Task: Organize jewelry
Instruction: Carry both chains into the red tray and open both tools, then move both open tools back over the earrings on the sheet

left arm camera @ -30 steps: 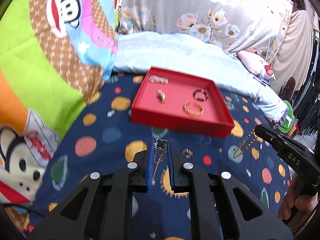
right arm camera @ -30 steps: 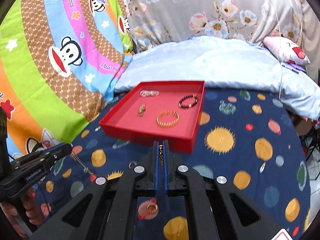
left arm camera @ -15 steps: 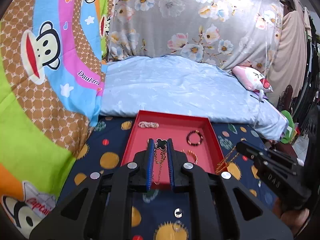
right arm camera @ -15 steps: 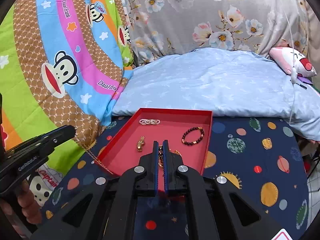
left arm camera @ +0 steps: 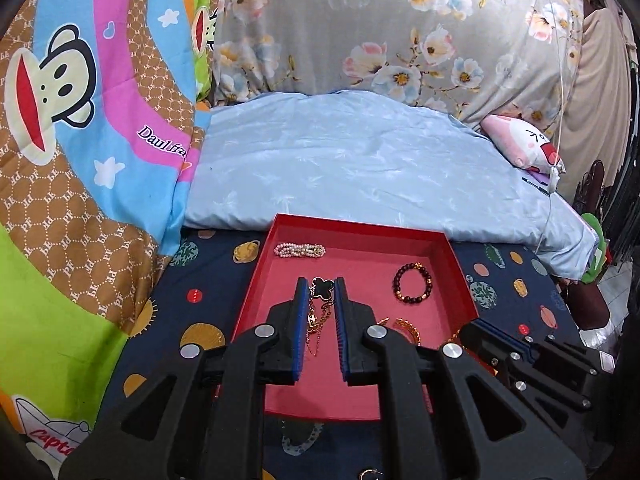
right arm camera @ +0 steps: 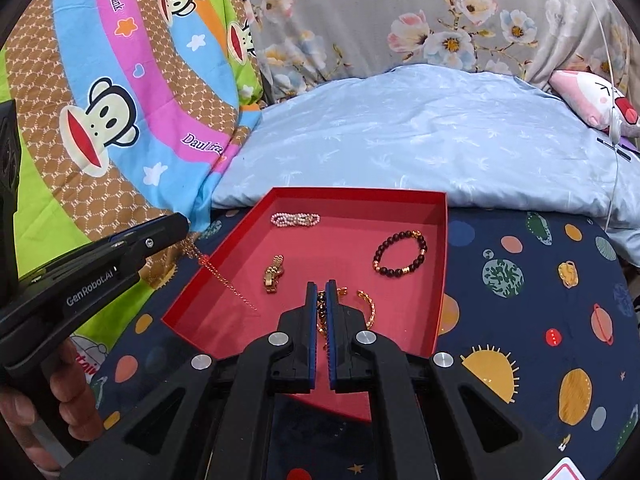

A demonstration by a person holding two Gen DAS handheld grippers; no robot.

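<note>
Clover necklace (left arm camera: 322, 289) pinched in left gripper (left arm camera: 321, 286) over red tray (left arm camera: 362, 226)

- The gold bangle (right arm camera: 366, 306) is half hidden behind the right tongs (right arm camera: 322, 292).
- The near rim of the red tray (left arm camera: 460, 268) is covered by the left tongs (left arm camera: 320, 292).
- A ring (left arm camera: 370, 474) is cut off at the bottom edge.
</note>
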